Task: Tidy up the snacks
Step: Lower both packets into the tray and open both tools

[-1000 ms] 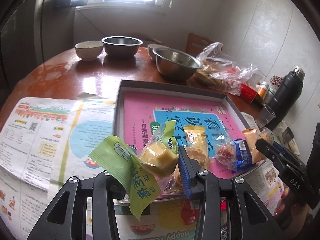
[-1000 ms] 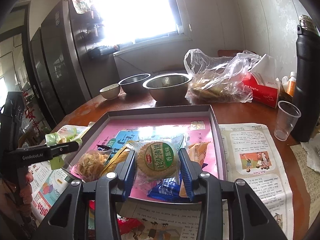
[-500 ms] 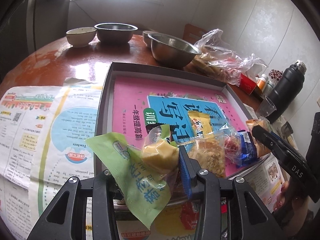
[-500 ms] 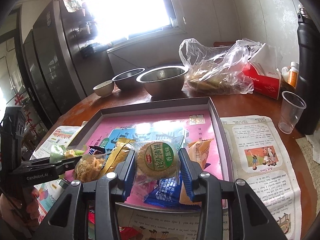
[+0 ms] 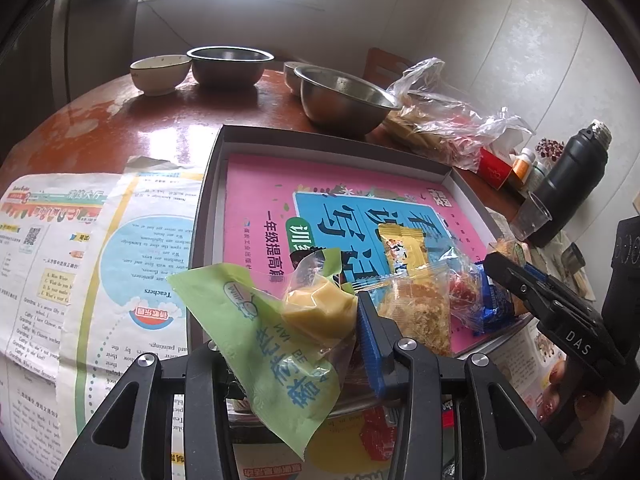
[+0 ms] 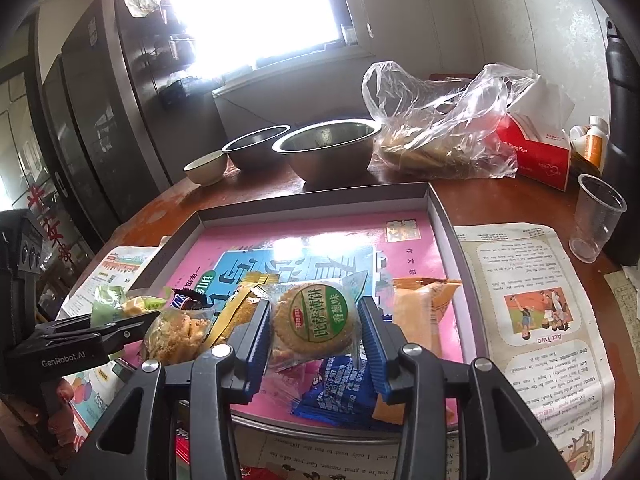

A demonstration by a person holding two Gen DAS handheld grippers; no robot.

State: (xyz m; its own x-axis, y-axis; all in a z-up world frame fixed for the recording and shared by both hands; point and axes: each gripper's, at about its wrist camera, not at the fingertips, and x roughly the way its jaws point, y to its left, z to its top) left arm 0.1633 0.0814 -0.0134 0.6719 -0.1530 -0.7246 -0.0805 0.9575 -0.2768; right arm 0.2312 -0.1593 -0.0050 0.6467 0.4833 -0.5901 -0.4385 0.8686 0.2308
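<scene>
Steel bowls [image 6: 326, 148], plastic bag [image 6: 444, 120] behind tray [image 6: 320, 200].

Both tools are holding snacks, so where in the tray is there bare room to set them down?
The far half of the tray, over the pink book up to the back wall, is bare. The near edge is crowded with the blue packet, orange packet and others.

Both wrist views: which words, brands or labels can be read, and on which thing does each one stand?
"GenRobot.AI": left gripper.
"DAS": right gripper.
"Teachers": newspaper.
"Act Two": newspaper page.
"一年级提高篇": pink book cover in the tray.
Green label on the round biscuit pack: Chinese, too blurred.
Newspaper small print: too small.
</scene>
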